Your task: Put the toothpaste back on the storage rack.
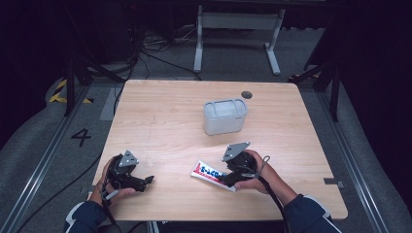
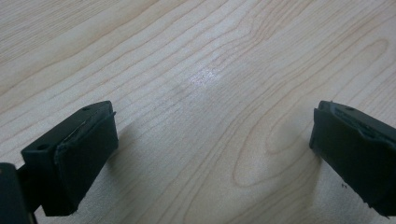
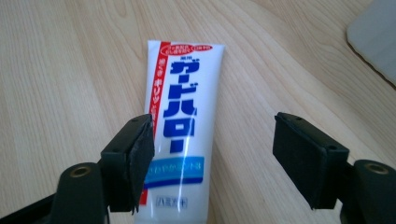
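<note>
High view: a white toothpaste tube lies flat near the table's front edge, right of centre; the right gripper spreads wide over it; the left gripper, jaws apart, rests by the front-left corner.

wooden table, grey floor — dark surroundings

A: The surface is evenly lit from above, while the room around it falls to black.

B: Up close there's a small glare patch, soft shadows beside the fingers, and blurred edges.
</note>
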### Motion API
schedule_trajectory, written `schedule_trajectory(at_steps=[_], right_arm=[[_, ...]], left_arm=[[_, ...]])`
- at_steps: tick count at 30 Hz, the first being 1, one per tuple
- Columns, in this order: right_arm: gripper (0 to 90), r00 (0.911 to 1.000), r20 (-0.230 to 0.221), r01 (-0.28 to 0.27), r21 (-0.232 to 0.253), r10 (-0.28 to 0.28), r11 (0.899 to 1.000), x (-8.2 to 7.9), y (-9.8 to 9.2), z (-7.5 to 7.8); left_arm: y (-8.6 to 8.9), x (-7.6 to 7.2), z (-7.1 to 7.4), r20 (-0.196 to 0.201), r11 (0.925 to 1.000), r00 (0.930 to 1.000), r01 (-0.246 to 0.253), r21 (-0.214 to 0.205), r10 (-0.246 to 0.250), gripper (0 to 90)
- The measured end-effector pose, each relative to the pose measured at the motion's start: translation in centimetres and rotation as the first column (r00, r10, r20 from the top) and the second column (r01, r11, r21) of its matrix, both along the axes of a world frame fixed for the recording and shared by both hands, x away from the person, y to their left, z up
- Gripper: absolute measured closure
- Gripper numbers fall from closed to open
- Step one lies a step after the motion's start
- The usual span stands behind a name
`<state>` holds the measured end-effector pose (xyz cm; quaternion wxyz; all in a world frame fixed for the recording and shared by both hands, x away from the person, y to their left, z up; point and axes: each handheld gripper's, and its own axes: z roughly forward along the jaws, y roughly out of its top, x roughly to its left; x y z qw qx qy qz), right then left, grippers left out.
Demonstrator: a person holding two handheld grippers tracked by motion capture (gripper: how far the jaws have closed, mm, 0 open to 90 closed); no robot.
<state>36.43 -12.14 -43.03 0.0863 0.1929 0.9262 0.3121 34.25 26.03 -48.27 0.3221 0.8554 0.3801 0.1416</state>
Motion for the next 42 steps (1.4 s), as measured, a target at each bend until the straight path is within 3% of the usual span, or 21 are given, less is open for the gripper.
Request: schedule_trajectory(at_steps=[12, 27, 35, 42], right_arm=[[31.1, 0.9975, -0.066, -0.030, -0.076, 0.025, 0.997, 0.7, 2.9, -1.1], [32.6, 0.9946, -0.087, -0.071, -0.180, 0.056, 0.981, 1.3, 5.2, -1.6], [34.0, 0.9913, -0.122, -0.073, -0.200, 0.050, 0.977, 1.5, 5.9, -2.2], [38.2, 0.9923, -0.120, -0.054, -0.197, 0.031, 0.979, 1.8, 6.2, -2.2]], left_arm=[[0.0, 0.0, 0.0, 0.009, 1.0000, 0.9999, 0.005, 0.000, -0.005, 1.7], [0.0, 0.0, 0.0, 0.009, 1.0000, 1.0000, 0.004, 0.000, -0.004, 1.7], [0.0, 0.0, 0.0, 0.009, 1.0000, 1.0000, 0.003, 0.001, -0.003, 1.7], [0.0, 0.0, 0.0, 0.009, 1.0000, 1.0000, 0.004, 0.000, -0.004, 1.7]])
